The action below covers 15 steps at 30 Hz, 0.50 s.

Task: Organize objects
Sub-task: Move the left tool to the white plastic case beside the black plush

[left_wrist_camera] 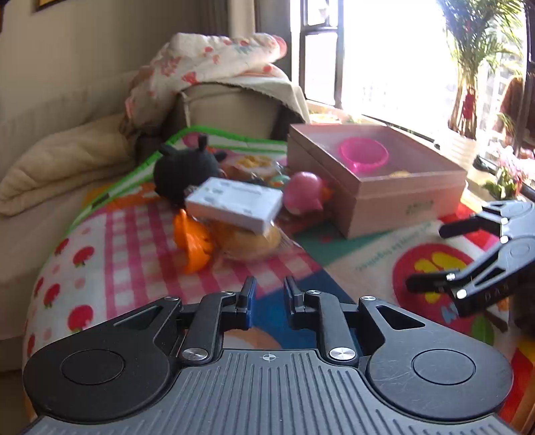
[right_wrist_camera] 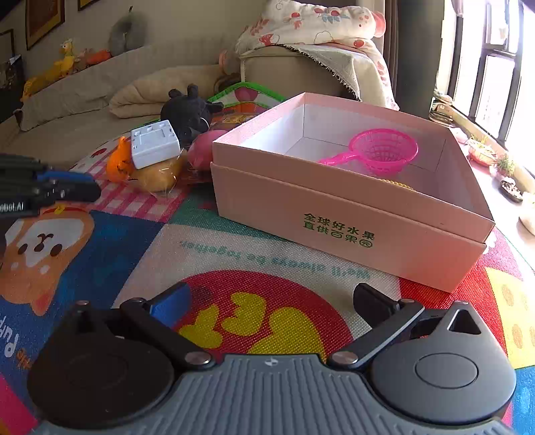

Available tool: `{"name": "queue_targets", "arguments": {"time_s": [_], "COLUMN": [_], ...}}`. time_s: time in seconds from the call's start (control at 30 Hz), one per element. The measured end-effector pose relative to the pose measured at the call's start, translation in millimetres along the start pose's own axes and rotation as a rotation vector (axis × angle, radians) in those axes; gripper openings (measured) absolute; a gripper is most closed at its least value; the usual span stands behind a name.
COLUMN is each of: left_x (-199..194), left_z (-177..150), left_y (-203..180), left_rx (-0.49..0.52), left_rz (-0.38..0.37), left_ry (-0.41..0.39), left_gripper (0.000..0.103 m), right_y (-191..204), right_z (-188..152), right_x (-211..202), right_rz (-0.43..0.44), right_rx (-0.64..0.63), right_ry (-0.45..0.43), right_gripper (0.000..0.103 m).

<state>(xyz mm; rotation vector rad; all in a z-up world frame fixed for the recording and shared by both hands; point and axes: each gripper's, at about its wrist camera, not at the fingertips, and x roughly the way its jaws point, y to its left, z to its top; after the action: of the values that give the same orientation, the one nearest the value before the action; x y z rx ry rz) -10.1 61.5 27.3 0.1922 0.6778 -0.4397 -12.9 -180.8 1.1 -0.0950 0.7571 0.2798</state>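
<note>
A pink cardboard box (right_wrist_camera: 351, 231) stands on the colourful mat and holds a pink toy strainer (right_wrist_camera: 381, 154) and a yellow item. It also shows in the left wrist view (left_wrist_camera: 384, 197). Left of it lies a pile: a white socket block (left_wrist_camera: 234, 204), an orange toy (left_wrist_camera: 192, 244), a wrapped bun (left_wrist_camera: 254, 244), a pink toy (left_wrist_camera: 304, 192) and a black plush (left_wrist_camera: 184, 167). My left gripper (left_wrist_camera: 269, 296) is empty, its jaws a narrow gap apart, short of the pile. My right gripper (right_wrist_camera: 272, 301) is wide open and empty in front of the box.
The mat (right_wrist_camera: 214, 247) covers a low table. A beige sofa (right_wrist_camera: 83, 100) with a folded blanket (right_wrist_camera: 160, 90) lies behind. An armchair draped with a floral blanket (right_wrist_camera: 317, 30) stands behind the box. A window with potted plants (left_wrist_camera: 481, 67) is on the right.
</note>
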Motion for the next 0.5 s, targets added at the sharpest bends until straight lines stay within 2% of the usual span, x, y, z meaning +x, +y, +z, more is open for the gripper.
{"name": "queue_targets", "arguments": {"time_s": [0.03, 0.13, 0.27, 0.5], "left_x": [6.1, 11.2, 17.9, 25.2], "left_z": [-5.5, -11.1, -6.1, -1.0], "left_y": [-7.5, -20.7, -20.9, -29.4], "left_rx": [0.022, 0.072, 0.000, -0.042], "left_rz": [-0.004, 0.025, -0.003, 0.030], "left_ry": [0.026, -0.001, 0.002, -0.006], "left_gripper": [0.020, 0.020, 0.020, 0.020], "right_y": [-0.4, -1.7, -2.5, -3.6], "right_z": [-0.1, -0.5, 1.9, 0.3], "right_x": [-0.1, -0.3, 0.8, -1.2], "right_rz": [0.002, 0.009, 0.016, 0.030], "right_rx": [0.002, 0.008, 0.003, 0.001], "right_ry": [0.000, 0.004, 0.030, 0.022], "right_gripper": [0.103, 0.103, 0.103, 0.103]}}
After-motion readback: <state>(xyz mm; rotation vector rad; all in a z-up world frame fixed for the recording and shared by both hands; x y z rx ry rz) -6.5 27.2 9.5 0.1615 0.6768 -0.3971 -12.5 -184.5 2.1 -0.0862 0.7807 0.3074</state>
